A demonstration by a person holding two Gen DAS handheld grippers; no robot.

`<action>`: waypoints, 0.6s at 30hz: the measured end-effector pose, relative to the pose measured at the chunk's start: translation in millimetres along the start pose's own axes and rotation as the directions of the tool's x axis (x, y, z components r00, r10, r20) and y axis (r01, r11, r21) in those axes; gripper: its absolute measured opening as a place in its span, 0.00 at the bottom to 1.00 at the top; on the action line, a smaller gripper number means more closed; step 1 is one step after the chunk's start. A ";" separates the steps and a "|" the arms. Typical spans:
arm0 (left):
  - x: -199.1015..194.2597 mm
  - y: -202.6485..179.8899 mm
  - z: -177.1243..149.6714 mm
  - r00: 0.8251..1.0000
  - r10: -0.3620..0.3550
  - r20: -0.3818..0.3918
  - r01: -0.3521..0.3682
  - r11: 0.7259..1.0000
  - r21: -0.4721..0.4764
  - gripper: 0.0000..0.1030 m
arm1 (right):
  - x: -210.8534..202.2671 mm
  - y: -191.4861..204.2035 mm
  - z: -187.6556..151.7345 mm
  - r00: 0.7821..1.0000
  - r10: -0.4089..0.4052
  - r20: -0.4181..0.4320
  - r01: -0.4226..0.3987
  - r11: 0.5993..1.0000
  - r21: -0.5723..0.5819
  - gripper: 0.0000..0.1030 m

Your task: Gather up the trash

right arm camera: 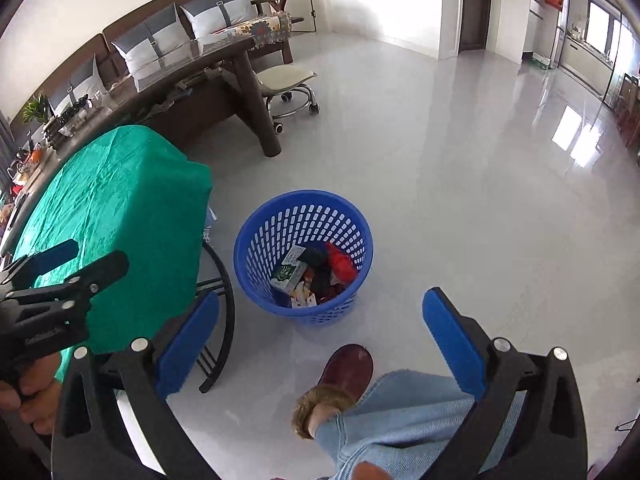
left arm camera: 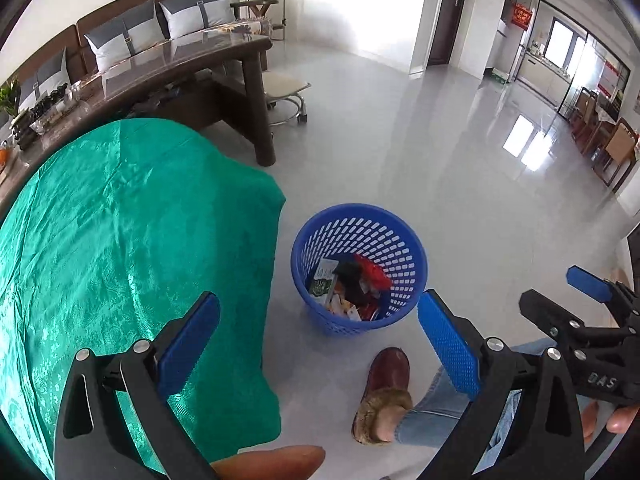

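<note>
A: Where is the trash?

B: In the blue basket (right arm camera: 303, 258), a round plastic bin with slotted walls that stands on the grey floor (right arm camera: 460, 184). It is just beside the hanging edge of the green cloth (right arm camera: 120, 200) that covers the desk.

A: What does the trash (right arm camera: 316, 274) look like?

B: A loose heap at the bottom of the basket: a green and white carton (right arm camera: 289, 272) towards the cloth side, a crumpled red wrapper (right arm camera: 341, 262) on the far side from it, dark pieces between them, and small white and orange scraps nearest the viewer.

A: And the grippers?

B: The left gripper (left arm camera: 320, 344) has its jaws wide apart with nothing between them; one blue pad lies over the green cloth, the other on the near side of the basket. The right gripper (right arm camera: 322, 340) also has its jaws wide and holds nothing, and the basket shows in the gap.

A: Anything else near the basket?

B: A dark red slipper (right arm camera: 346, 370) with a fur lining on the floor, close to the basket, with a jeans leg above it.
</note>
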State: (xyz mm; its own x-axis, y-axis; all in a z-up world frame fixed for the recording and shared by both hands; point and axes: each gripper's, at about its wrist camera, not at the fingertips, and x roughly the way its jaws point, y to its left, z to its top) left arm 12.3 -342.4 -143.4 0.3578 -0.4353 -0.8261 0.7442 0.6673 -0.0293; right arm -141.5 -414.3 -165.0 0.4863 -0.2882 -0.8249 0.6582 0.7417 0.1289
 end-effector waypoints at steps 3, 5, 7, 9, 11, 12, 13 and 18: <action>2.4 -0.1 -2.9 1.000 0.015 -0.021 -0.015 1.000 0.005 0.95 | -1.7 3.6 -2.3 1.000 -0.003 -0.019 0.003 1.000 -0.004 0.95; 2.8 -0.2 -3.8 0.999 0.018 -0.030 -0.018 1.000 0.005 0.95 | -1.3 5.8 -4.1 0.999 -0.005 -0.036 0.004 1.000 -0.007 0.95; 2.9 -1.5 -4.2 0.999 0.028 -0.035 -0.027 1.000 0.011 0.95 | 0.0 7.5 -4.8 0.999 -0.006 -0.047 0.005 1.000 -0.011 0.95; 3.7 -3.0 -4.5 0.998 0.042 -0.036 -0.042 0.999 0.020 0.95 | 0.4 8.9 -5.9 0.999 -0.011 -0.052 0.011 1.000 -0.011 0.95; 3.9 -4.1 -4.6 0.998 0.051 -0.035 -0.050 0.998 0.027 0.95 | 0.2 9.7 -6.6 0.998 -0.017 -0.055 0.016 1.000 -0.013 0.95; 4.1 -4.3 -4.7 0.998 0.050 -0.037 -0.049 0.998 0.027 0.95 | 0.6 9.9 -6.6 0.998 -0.019 -0.055 0.018 1.000 -0.014 0.95; 4.0 -4.5 -4.9 0.998 0.047 -0.039 -0.046 0.999 0.026 0.95 | 0.9 10.2 -6.6 0.998 -0.024 -0.057 0.023 1.000 -0.016 0.95; 5.2 -5.3 -4.4 0.998 0.050 -0.045 -0.049 0.998 0.026 0.95 | 1.7 9.5 -7.3 0.997 -0.036 -0.061 0.036 0.999 -0.013 0.95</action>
State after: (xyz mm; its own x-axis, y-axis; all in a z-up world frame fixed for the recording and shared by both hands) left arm 7.7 -345.5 -150.0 0.3686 -0.3740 -0.8510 0.7406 0.6715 0.0257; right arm -138.6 -403.3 -169.2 0.4257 -0.2773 -0.8613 0.6677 0.7387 0.0921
